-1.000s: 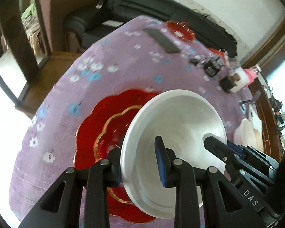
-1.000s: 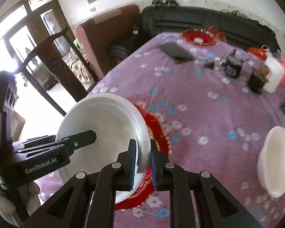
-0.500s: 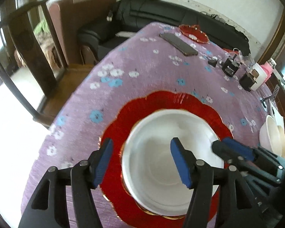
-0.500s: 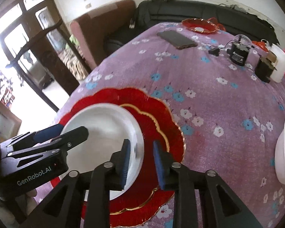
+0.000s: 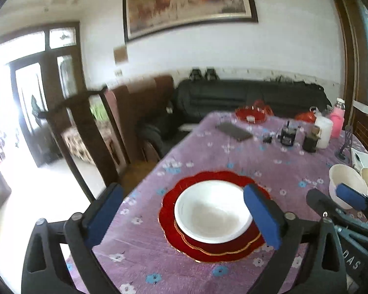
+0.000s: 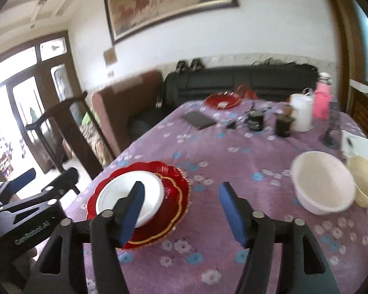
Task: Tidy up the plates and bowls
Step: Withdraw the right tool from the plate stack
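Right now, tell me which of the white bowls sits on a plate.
The white bowl near the table's left edge: it rests on the red scalloped plate. The other white bowl stands directly on the purple cloth.

A white wall [image 5: 282,49] carries 1 wide framed painting [image 5: 189,2]. Below it stands a black sofa [image 5: 245,98], beside a brown armchair [image 5: 139,103]. At the left, dark wooden doors [image 5: 61,73] with glass let in very bright daylight. A dark wooden chair [image 6: 59,127] stands near the counter [image 6: 233,152].
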`<state>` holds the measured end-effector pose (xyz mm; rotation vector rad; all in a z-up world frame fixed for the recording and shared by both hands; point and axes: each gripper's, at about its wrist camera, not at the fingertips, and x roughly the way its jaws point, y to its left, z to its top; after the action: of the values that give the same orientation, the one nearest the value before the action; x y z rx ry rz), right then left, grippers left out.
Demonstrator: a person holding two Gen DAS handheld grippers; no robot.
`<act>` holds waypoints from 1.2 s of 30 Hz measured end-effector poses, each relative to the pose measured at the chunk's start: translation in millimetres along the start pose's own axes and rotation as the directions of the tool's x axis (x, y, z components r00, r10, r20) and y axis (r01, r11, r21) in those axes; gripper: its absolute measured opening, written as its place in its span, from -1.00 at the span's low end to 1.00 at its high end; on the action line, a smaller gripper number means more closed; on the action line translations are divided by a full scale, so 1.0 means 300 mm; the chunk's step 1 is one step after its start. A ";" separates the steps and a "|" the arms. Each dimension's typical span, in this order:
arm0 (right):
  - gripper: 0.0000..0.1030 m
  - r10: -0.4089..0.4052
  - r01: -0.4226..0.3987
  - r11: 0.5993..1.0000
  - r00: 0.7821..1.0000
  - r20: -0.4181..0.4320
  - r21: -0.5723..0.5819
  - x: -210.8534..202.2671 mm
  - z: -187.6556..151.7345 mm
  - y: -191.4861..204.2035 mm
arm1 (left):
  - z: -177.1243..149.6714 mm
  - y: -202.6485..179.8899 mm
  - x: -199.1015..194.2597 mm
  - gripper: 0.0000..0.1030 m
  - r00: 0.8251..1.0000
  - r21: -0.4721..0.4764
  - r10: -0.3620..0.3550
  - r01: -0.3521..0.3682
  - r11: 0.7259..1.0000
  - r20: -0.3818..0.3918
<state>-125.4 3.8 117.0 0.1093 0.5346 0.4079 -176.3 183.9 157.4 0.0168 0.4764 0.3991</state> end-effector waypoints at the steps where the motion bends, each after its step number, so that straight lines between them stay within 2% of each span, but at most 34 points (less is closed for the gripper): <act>1: 0.55 -0.010 0.009 1.000 1.000 0.019 0.013 -0.026 -0.012 -0.011 | -0.001 -0.014 -0.024 0.94 1.000 0.005 -0.006 0.006 1.000 0.010; 7: 0.57 -0.044 0.037 0.992 0.998 0.054 0.122 -0.128 -0.069 -0.098 | -0.009 -0.064 -0.091 0.94 0.999 0.022 -0.045 0.045 0.999 -0.005; 10: 0.57 -0.084 0.075 0.990 0.994 0.072 0.119 -0.156 -0.078 -0.114 | -0.019 -0.099 -0.131 0.94 0.999 0.052 -0.043 0.043 0.998 0.008; 16: 0.59 -0.109 0.098 0.988 0.989 0.097 0.118 -0.206 -0.089 -0.135 | -0.030 -0.135 -0.171 0.94 0.998 0.085 -0.054 0.053 0.995 0.011; 27: 0.63 -0.117 0.105 0.988 0.988 0.103 0.115 -0.215 -0.097 -0.141 | -0.035 -0.133 -0.144 0.94 0.996 0.057 -0.084 0.086 0.995 -0.035; 36: 0.63 -0.116 0.107 0.987 0.991 0.067 0.122 -0.179 -0.115 -0.148 | -0.053 -0.133 -0.115 0.94 0.993 0.052 -0.100 0.104 0.993 -0.065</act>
<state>-169.7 -58.8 103.8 0.2069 0.4890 0.2613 -196.7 132.9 154.1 0.0335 0.5478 0.2868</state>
